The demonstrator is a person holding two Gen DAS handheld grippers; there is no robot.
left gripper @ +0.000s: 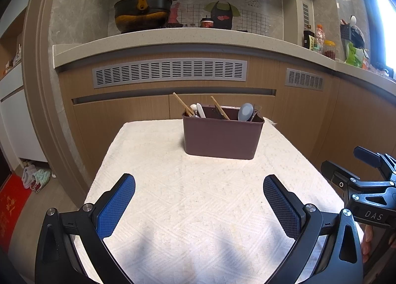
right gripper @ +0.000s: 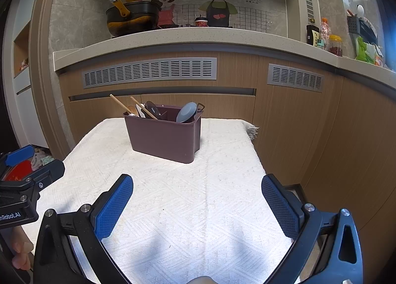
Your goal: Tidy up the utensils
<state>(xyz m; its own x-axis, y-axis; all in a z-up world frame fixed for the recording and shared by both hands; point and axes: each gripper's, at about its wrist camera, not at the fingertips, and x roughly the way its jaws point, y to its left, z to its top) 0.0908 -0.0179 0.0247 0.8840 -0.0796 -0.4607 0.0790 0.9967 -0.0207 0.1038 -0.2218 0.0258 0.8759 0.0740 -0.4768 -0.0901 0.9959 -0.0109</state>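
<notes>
A brown plastic utensil holder (left gripper: 221, 136) stands at the far end of a table under a white cloth (left gripper: 193, 197). It holds wooden chopsticks (left gripper: 182, 105), a white spoon (left gripper: 201, 110), a grey-blue spoon (left gripper: 245, 111) and dark utensils. It also shows in the right wrist view (right gripper: 163, 139). My left gripper (left gripper: 199, 201) is open and empty over the near part of the cloth. My right gripper (right gripper: 197, 202) is open and empty, beside the left one; it also shows at the right edge of the left wrist view (left gripper: 351, 165).
Behind the table runs a wooden cabinet front with grey vents (left gripper: 169, 72) under a stone counter (left gripper: 173, 36). A black and yellow pan (left gripper: 142, 14) and jars (left gripper: 329, 48) stand on the counter. A red mat (left gripper: 11, 207) and slippers (left gripper: 34, 177) lie on the floor at left.
</notes>
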